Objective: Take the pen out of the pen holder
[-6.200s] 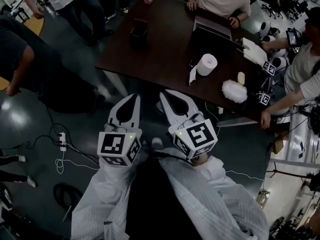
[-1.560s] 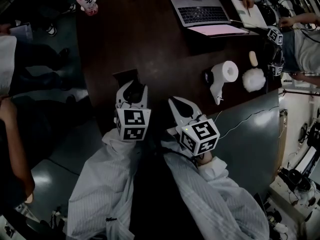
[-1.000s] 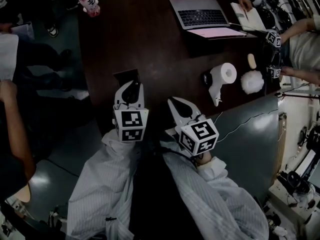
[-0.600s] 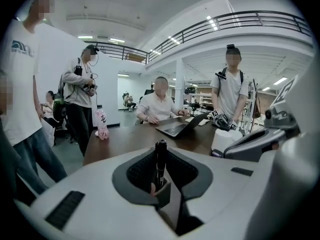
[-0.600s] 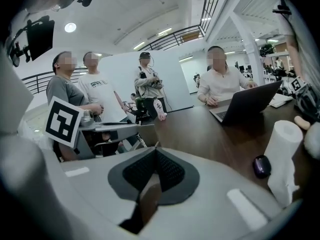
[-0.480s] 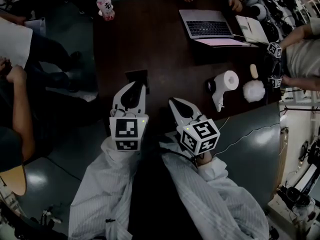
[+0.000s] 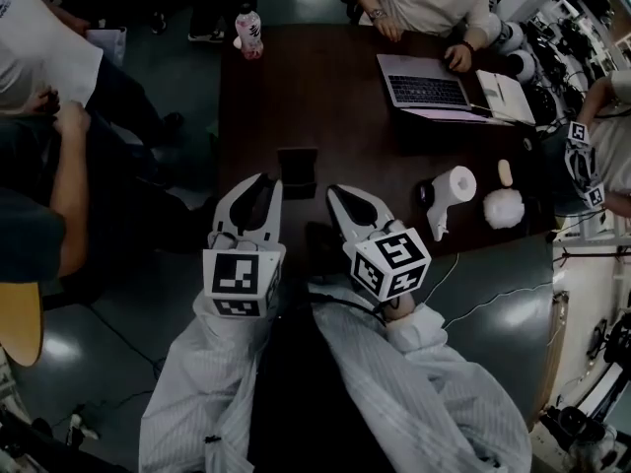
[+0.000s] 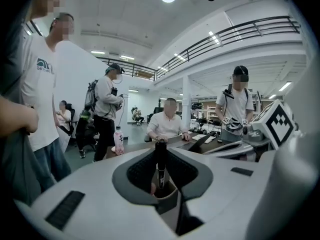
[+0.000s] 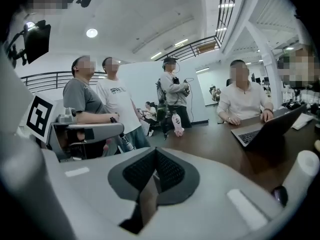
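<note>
Going left to right: a pink-labelled bottle (image 7: 248, 33) stands at the far left corner of the dark table (image 7: 345, 116), well out of the way. Then comes the left gripper (image 7: 266, 181), over the near edge. In the left gripper view a dark pen (image 8: 160, 166) stands dead centre between its pads, and as far as I can tell they're clamped on the barrel. The pen is upright, which makes sense, since a straight pull slides it out without dragging the container along. Just past that gripper's tips and slightly right, the square black pen holder (image 7: 298, 166) sits on the table's left half toward the near edge, easy to reach. What looks like its rim shows below the pen's lower end, so I honestly can't tell if the tip has cleared it. My guess is we're mid-extraction. The right gripper (image 7: 338, 192) hangs just beside the holder with its jaws pressed together on nothing. It's probably parked there so it doesn't get in the way, or ready to pin the holder if it tips. Further right are an open laptop (image 7: 426, 89) at the far edge, a toilet roll (image 7: 458, 181) and a fluffy white thing (image 7: 503, 208).
</note>
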Tool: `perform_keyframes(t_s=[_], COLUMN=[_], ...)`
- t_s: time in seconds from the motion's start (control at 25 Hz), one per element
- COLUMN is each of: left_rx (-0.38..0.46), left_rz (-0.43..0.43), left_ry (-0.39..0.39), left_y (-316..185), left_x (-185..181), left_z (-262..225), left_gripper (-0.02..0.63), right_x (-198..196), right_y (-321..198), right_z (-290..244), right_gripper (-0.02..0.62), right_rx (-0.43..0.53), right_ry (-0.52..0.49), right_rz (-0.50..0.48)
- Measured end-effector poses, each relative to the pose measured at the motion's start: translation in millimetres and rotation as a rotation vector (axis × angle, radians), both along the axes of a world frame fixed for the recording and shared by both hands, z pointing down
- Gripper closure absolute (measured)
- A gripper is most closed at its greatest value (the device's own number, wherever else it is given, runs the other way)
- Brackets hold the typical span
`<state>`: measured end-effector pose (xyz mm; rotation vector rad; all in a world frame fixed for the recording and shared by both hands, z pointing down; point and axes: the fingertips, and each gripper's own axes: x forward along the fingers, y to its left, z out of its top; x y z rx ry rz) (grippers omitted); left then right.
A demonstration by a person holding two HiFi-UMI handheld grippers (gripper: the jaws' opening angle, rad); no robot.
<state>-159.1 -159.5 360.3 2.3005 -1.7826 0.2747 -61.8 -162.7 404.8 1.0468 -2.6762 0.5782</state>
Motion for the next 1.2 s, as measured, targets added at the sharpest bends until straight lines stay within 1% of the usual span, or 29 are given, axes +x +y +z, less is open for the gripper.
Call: perform_keyframes(t_s=[0.2, 0.48, 0.64, 0.8, 0.96, 1.2], left_rx=[0.003, 0.004, 0.001, -0.011, -0.013, -0.015], left_rz=[-0.004, -0.024, -0.018, -0.014, -0.003, 0.000], left_ry=[-0.003, 0.013, 0.018, 0.027, 0.028, 0.029], left_y=[19.4, 26.6, 25.7, 21.7, 21.7, 17.9], left_x=[-15.1, -27.9, -27.3, -23.5, -17.0, -9.9], left_z=[-3.0, -2.5, -0.3, 4.3, 8.4, 9.4], left_gripper=[0.543, 0.543, 0.543, 0.543, 0.543, 0.543], right_x=[-23.6, -44.7, -41.8, -35.6, -33.3, -27.3], right_y=[1.1, 2.4, 1.1, -1.9, -0.3, -0.1], right_z=[-19.8, -44.3, -48.6, -47.4, -48.0, -49.5], right_gripper=[0.594, 0.594, 0.594, 0.594, 0.595, 0.595], right_rx=[0.045, 0.111, 0.127, 0.124, 0.135, 0.130], right_ry=[0.003, -0.020, -0.018, -0.023, -0.007, -0.030], right_rz=[-0.028, -0.059, -0.031, -0.008, -0.019, -0.028])
